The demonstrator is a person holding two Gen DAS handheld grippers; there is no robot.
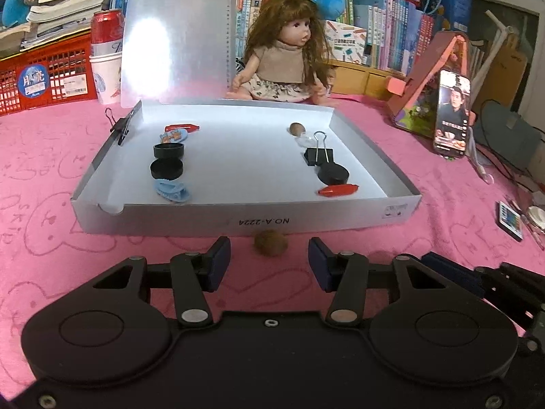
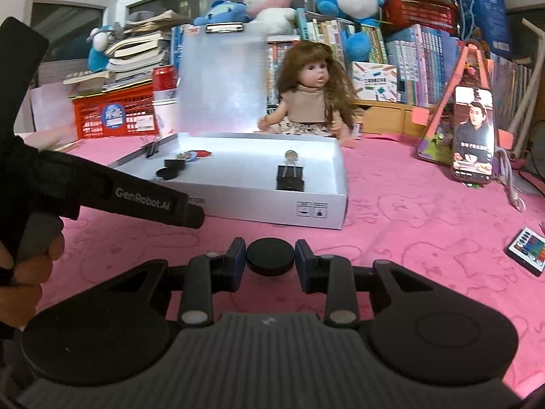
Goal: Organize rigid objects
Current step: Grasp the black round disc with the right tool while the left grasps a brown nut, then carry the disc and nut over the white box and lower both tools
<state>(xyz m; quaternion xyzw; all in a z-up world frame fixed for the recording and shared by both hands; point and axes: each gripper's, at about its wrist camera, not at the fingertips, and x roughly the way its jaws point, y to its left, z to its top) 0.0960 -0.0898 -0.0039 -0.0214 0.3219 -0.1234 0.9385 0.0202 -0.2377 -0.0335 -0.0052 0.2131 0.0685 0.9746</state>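
We're low over the pink bench (image 1: 51,177), looking into the open white box (image 1: 238,220), and here's the count. Inside we see three black discs: two on the left, stacked front to back (image 1: 167,168), and one on the right (image 1: 333,174). Two red capsules: one at the back left (image 1: 182,127), one at the front right (image 1: 339,190), both lying flat with long axes running roughly left to right. One blue clip (image 1: 172,191) at the front left, one black binder clip (image 1: 318,155) on the right with its wire handles pointing to the back wall, and another binder clip (image 1: 119,126) pinched on the left wall. One brown nut (image 1: 297,129) sits at the back right.

Our left gripper (image 1: 269,262) hangs with jaws wide apart and nothing between them; a second brown nut (image 1: 270,242) lies on the bench just ahead, close to the box's front wall.

Our right gripper (image 2: 270,259) has its jaws closed on a fourth black disc (image 2: 270,257), held flat, in front of the box.
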